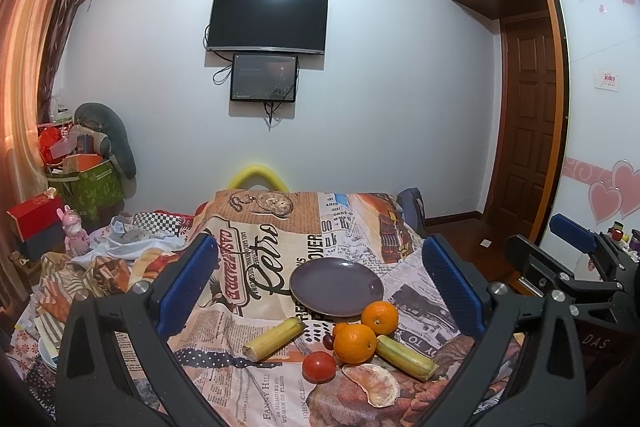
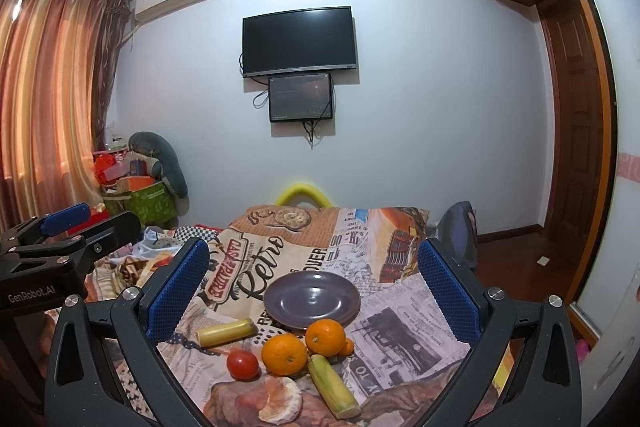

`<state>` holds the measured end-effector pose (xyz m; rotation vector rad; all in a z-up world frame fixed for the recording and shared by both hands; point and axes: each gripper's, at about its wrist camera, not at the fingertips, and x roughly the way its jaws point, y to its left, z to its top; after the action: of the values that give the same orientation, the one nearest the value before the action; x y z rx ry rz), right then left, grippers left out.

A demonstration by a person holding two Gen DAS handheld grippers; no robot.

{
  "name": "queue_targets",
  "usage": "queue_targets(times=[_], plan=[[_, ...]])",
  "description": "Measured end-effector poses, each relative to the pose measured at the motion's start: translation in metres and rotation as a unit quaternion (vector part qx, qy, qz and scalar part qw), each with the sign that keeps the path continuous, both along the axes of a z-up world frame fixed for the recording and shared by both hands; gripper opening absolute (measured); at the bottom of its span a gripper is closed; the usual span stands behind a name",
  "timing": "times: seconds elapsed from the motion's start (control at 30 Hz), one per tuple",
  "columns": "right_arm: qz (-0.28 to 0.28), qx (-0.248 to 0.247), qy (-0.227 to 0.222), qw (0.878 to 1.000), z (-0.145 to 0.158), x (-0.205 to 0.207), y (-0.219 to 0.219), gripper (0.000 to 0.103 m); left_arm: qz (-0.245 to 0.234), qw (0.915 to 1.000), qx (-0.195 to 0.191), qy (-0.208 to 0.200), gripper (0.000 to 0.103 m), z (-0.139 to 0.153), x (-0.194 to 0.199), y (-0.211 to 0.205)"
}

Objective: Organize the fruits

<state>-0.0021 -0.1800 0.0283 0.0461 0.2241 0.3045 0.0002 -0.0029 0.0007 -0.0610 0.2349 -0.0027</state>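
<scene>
An empty grey-purple plate lies on a newspaper-print cloth. In front of it sit two oranges, a red tomato, a peeled citrus piece and two yellow-green cane pieces. A small orange fruit and a dark one hide behind the oranges. My left gripper hovers open over the fruit. My right gripper is also open above it. Neither holds anything.
The cloth-covered table drops off at its far edge by a yellow foam arc. Clutter, boxes and a pink toy lie left. A wooden door and floor are right. The other gripper's body shows at each view's side.
</scene>
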Motion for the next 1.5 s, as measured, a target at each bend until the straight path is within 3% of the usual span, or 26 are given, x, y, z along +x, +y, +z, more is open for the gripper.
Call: queue_targets(times=[1.5], plan=[[-0.004, 0.012, 0.018, 1.000, -0.0067, 0.0075, -0.0079, 0.103, -0.002, 1.0000, 0.000, 0.009, 0.103, -0.0094, 0.0058, 0.0003]])
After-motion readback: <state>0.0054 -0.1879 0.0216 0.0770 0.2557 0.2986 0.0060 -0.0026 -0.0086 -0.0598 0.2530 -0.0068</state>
